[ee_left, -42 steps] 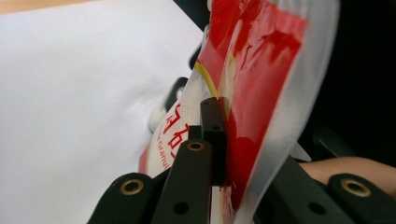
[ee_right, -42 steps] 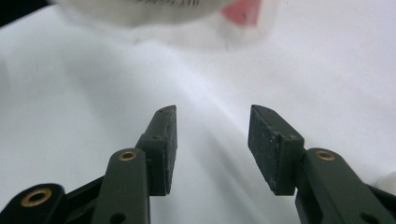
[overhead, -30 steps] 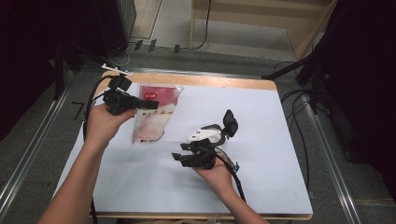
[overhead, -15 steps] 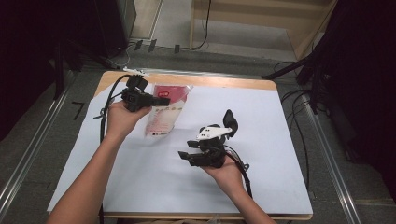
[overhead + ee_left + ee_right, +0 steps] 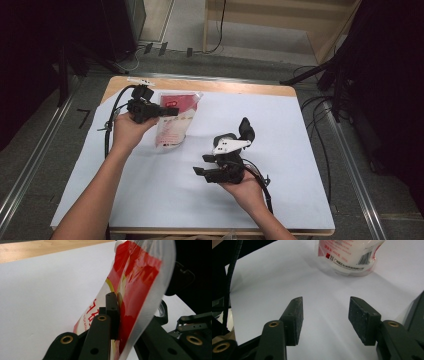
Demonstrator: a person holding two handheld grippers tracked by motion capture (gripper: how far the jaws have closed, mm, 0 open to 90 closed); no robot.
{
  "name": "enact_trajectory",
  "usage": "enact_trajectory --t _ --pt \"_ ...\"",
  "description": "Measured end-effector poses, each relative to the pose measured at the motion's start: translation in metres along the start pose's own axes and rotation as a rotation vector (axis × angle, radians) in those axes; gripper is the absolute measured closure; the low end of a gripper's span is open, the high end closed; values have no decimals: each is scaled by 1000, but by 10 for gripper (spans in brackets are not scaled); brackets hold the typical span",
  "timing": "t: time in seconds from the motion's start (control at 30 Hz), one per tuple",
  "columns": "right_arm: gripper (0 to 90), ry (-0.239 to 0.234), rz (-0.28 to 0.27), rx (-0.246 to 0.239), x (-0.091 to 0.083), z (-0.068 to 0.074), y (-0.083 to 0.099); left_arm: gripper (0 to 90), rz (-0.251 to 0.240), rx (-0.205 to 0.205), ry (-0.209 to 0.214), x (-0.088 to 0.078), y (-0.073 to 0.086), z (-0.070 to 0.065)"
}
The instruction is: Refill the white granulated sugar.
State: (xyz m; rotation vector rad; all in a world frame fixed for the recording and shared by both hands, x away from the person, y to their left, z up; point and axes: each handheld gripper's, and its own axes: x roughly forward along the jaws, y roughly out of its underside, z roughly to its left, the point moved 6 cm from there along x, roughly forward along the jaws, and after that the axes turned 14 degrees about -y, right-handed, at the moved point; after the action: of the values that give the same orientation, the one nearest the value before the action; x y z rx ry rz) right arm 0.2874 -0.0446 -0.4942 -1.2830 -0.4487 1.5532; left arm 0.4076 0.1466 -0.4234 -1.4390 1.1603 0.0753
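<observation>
The left tool (image 5: 170,111) is clamped on the red-and-white pouch (image 5: 172,131) at its far, red end. The pouch's long axis seems to run from there toward the person, its white bottom (image 5: 348,257) facing the right tool (image 5: 202,171), which waits nearby, jaws apart and empty.

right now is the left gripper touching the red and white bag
Touching. In the left gripper view the left gripper has its jaws clamped on the top edge of the bag, with the film pinched between the pads.

Black fingers (image 5: 294,320) with brass rivets, trailing black cables, bare forearms.
</observation>
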Motion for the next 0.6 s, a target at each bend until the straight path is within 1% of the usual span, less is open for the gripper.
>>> enact_trajectory --t 0.03,0.07,0.13,0.17,0.2,0.27,0.3,0.33,0.37,0.43,0.47,0.6 --pt "462 0 4 3 1 0 0 862 -6 1 0 -1 1 0" --pt "460 4 8 1 1 0 1 855 -5 15 -4 -3 2 0" --pt "460 7 10 -4 2 -1 2 851 -19 16 -8 -5 4 2" --pt "460 10 10 2 1 -2 2 848 -18 15 -5 -5 5 2" --pt "460 10 7 3 0 -3 2 843 -14 22 0 -7 6 2" --pt "460 12 4 7 -2 -4 2 828 -22 34 -9 -9 8 4" --pt "460 16 2 9 -3 -5 1 825 -19 28 -9 -10 8 4" --pt "460 21 3 8 -3 -6 2 821 -16 32 -11 -11 9 5" --pt "461 25 5 9 -4 -6 2 818 -20 20 -6 -13 10 5" --pt "461 28 9 8 -4 -7 3 802 -18 21 5 -16 12 7" --pt "461 28 9 9 -3 -7 3 791 -23 17 5 -17 13 8" --pt "460 29 13 1 -2 -5 3 762 -18 25 3 -21 18 10"
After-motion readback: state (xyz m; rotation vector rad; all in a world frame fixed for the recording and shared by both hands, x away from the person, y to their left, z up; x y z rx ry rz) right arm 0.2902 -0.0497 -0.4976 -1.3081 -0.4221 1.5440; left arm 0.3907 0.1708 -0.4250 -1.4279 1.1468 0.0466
